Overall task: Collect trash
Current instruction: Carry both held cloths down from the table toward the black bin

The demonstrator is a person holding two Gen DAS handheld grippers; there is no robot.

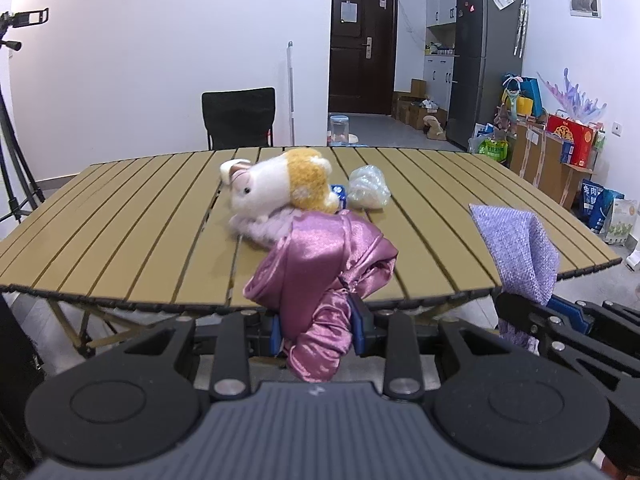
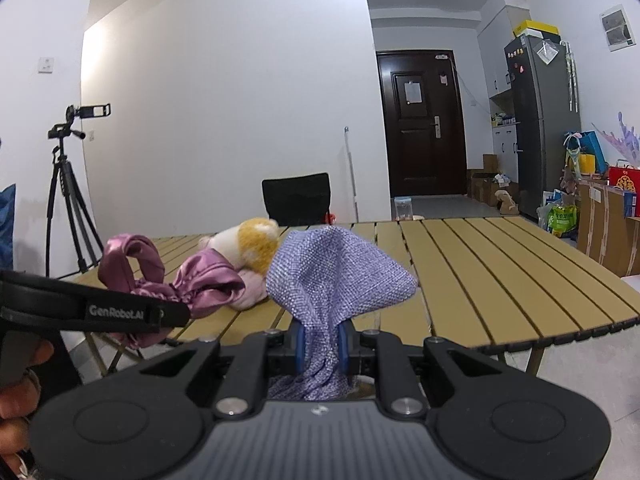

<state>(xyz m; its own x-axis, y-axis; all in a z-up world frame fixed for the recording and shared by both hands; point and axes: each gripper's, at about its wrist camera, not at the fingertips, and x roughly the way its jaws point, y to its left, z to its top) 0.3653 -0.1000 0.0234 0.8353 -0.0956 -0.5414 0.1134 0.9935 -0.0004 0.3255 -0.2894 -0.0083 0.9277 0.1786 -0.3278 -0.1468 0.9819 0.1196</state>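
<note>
Two tools, both clamped: my left tool (image 1: 318, 330) pinches a shiny pink satin cloth (image 1: 320, 264), my right tool (image 2: 322, 346) grips a purple woven cloth (image 2: 332, 276). Both cloths hang off the near edge of the slatted bench (image 1: 120, 216). On the bench sit a plush hamster (image 1: 280, 184), a crumpled clear plastic bag (image 1: 368, 188) beside it and a small blue item between, too hidden to name.

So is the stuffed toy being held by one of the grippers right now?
No, the stuffed toy lies on the table, apart from both grippers.
</note>
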